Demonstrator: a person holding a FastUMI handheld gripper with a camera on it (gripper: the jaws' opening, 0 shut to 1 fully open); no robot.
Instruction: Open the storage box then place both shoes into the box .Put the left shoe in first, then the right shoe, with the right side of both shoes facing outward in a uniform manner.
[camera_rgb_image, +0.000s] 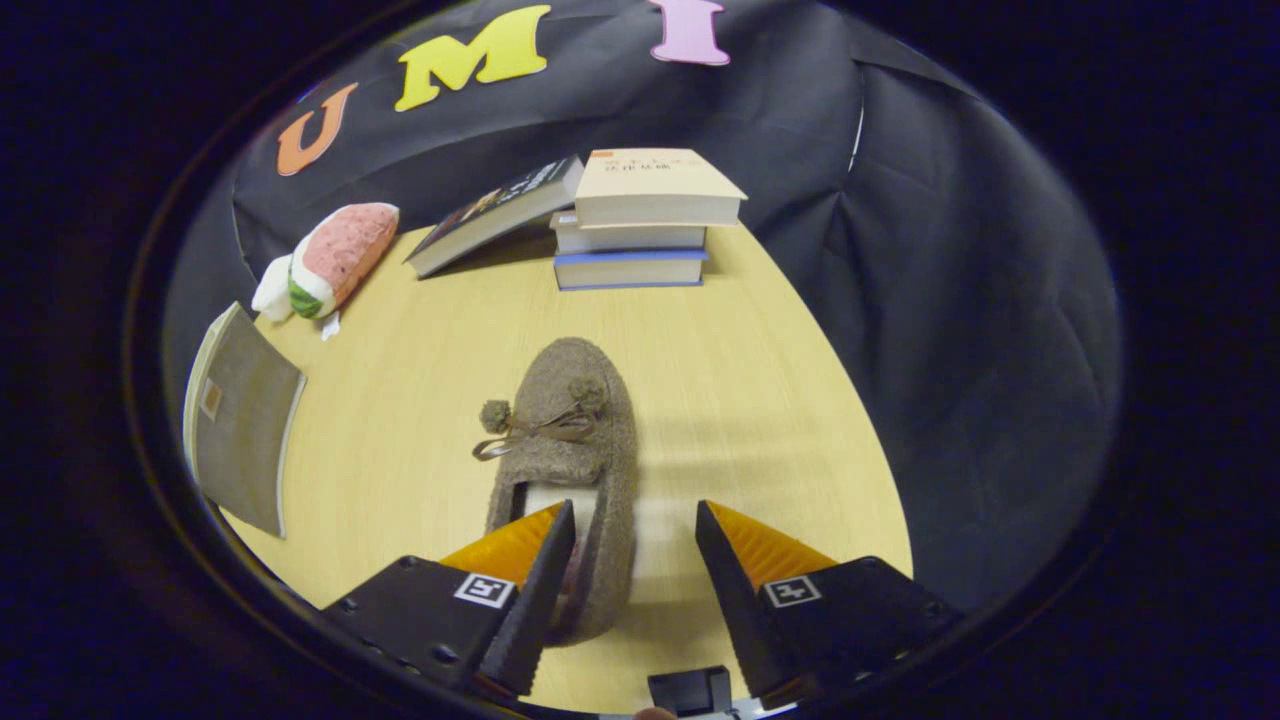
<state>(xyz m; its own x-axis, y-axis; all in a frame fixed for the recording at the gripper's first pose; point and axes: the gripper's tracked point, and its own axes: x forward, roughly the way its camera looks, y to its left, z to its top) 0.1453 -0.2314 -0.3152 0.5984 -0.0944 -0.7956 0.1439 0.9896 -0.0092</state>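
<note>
A brown fuzzy slipper shoe (572, 440) with a bow and pompoms lies on the light wooden table (760, 400), toe pointing away toward the books. My gripper (634, 520) is open and low over the shoe's heel end. The left finger sits over the shoe's opening and the shoe's right side wall lies in the gap between the fingers; the right finger is over bare table. Neither finger visibly presses on the shoe. A grey fabric box (240, 420) stands off to the left of the shoe, at the table's edge.
A stack of books (640, 225) stands beyond the shoe, with another book (495, 212) leaning against it. A plush watermelon-slice toy (330, 260) lies at the back left. Black cloth walls surround the table.
</note>
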